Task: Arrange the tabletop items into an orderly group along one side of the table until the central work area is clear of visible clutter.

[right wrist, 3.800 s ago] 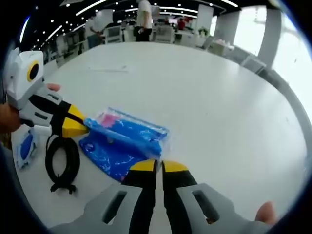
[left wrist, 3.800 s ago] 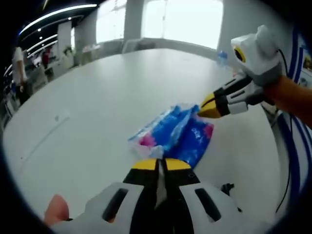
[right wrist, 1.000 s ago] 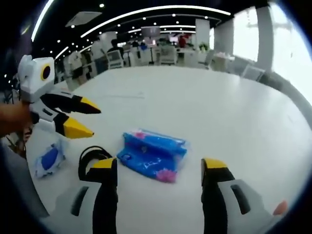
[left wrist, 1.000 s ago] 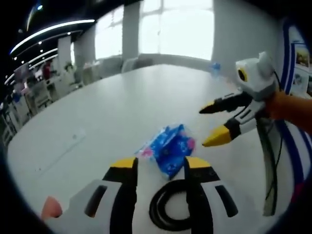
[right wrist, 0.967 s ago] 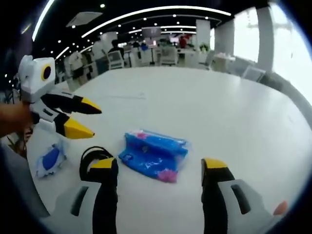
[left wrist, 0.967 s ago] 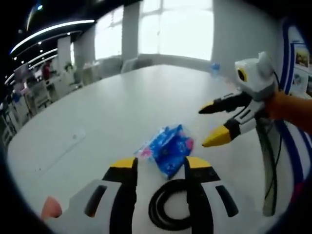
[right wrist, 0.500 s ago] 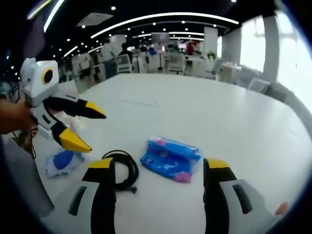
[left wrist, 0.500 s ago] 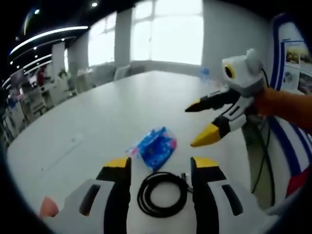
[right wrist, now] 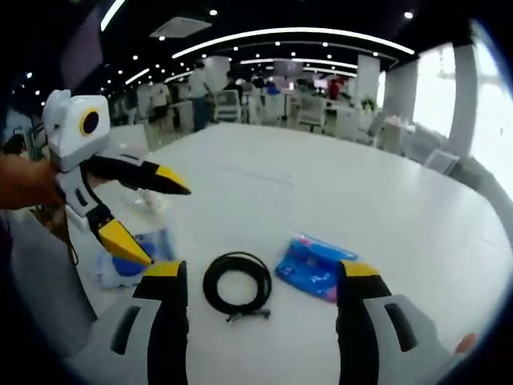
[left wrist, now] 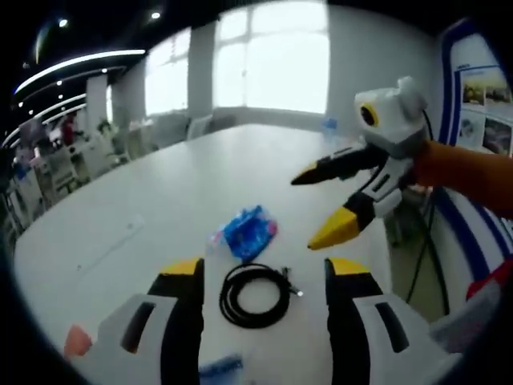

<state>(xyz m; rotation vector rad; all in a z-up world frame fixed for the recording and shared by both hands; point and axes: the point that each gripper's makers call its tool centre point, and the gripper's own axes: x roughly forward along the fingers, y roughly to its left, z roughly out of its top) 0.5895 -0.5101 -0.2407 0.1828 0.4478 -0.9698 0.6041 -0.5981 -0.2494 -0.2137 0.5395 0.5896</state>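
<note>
blue crinkly packet (right wrist: 311, 266) lies on the white bench (right wrist: 385, 208) beside the black cable coil (right wrist: 237, 285): light, soft, slippery film, best pinched at an edge. left claw (left wrist: 264, 269) and right claw (right wrist: 256, 273) both spread, empty.

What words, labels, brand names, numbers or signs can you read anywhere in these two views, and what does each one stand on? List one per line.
None can be read.
Blue packet: pink and white print, too blurred to read.
Small blue-and-white pouch: markings too blurred to read.
Wall poster: pictures and lines of text, too small to read.
Black coiled cable: no label visible.
</note>
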